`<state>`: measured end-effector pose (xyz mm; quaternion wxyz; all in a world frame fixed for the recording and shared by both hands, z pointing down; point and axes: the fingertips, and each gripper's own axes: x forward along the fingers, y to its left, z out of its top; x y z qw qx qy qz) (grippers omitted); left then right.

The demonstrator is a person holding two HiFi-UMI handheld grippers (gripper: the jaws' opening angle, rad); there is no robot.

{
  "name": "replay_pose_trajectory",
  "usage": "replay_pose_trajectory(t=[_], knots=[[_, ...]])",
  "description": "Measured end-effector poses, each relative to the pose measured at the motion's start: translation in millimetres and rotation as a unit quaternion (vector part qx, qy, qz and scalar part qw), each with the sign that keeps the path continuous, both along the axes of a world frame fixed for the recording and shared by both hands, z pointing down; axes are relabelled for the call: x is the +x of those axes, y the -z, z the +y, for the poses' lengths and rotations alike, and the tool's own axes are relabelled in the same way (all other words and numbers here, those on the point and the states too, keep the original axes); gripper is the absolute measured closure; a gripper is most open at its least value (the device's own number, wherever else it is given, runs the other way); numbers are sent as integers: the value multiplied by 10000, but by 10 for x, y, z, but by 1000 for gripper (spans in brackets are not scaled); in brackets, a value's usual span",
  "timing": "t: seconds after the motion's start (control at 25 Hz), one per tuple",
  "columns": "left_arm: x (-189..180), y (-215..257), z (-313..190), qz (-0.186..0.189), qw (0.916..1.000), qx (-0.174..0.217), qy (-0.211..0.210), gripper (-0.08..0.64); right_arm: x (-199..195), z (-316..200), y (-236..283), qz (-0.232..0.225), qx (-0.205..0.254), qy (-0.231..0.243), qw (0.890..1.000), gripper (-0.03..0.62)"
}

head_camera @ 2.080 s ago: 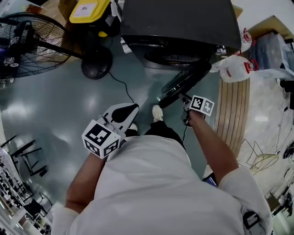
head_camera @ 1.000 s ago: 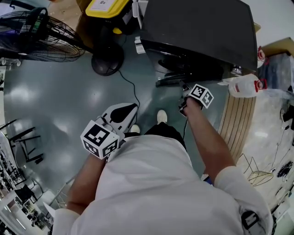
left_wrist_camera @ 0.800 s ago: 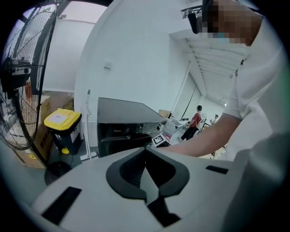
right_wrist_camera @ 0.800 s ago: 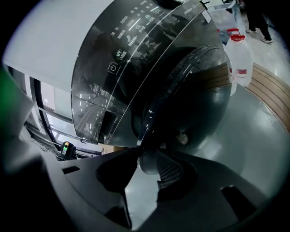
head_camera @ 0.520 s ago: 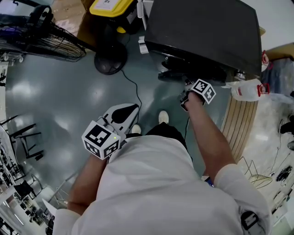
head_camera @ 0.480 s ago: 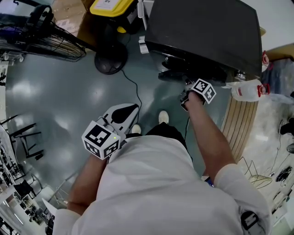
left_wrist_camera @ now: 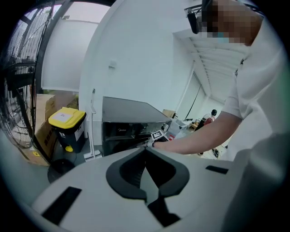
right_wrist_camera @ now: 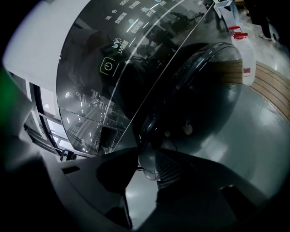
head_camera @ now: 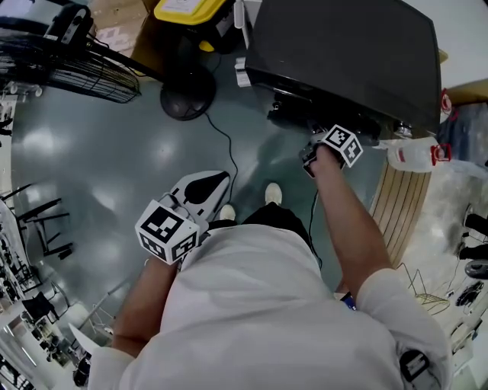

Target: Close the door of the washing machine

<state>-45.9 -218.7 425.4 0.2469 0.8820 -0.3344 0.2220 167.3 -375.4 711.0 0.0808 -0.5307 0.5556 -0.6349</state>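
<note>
Right gripper (right_wrist_camera: 147, 155) jaws apart at washing machine (head_camera: 343, 46) door (right_wrist_camera: 204, 90), left gripper (left_wrist_camera: 146, 153) closed, empty

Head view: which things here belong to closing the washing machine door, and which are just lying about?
For the job:
washing machine
door, almost closed
right gripper, jaws apart at the door's edge

Lying about:
floor fan
yellow-lidded bin
white jug
left gripper, shut, empty, away from the machine

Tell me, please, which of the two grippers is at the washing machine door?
The right gripper, stretched forward to the door. The left gripper hangs by the person's body, well short of the machine.
</note>
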Motion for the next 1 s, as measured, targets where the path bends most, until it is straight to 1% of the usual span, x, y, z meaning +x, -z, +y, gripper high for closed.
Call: replay_pose_trajectory(t=[0.32, 0.64, 1.0], knots=[[16, -14, -62, 12, 10000, -54, -5, 543, -1, -80, 23, -3, 38, -89, 10000, 459], [82, -50, -110, 34, 9998, -127, -122, 543, 28, -132, 28, 62, 103, -91, 9999, 456], [39, -84, -62, 61, 9996, -131, -249, 543, 11, -131, 36, 138, 241, -89, 9996, 456]])
